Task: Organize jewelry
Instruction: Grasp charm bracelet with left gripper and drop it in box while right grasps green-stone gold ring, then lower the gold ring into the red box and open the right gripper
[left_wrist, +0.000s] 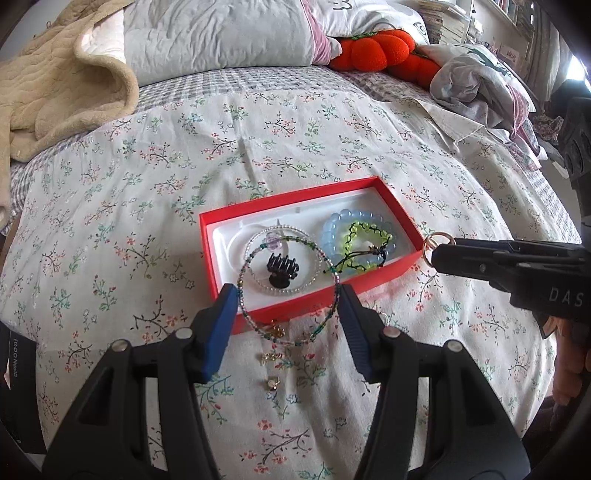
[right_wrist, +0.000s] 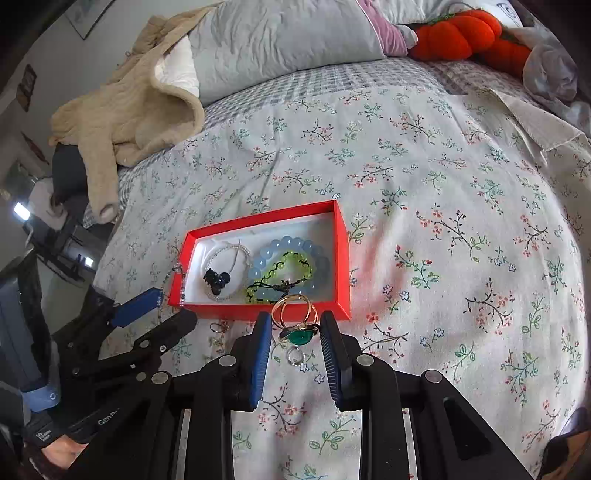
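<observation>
A shallow red box with a white lining lay mid-frame on the floral bedspread, holding a pale blue bead bracelet, a green bead bracelet, a clear bead bracelet and a black hair claw. The left gripper, low in its view, had its blue pads spread wide with a thin multicolored bead bracelet stretched between them, both pads touching the loop above the box's near edge. The right gripper, partly open, held a gold ring with a green stone between its pads beside the box's near wall. Small gold earrings lay on the cloth below. Open bedspread extended right and beyond the box.
</observation>
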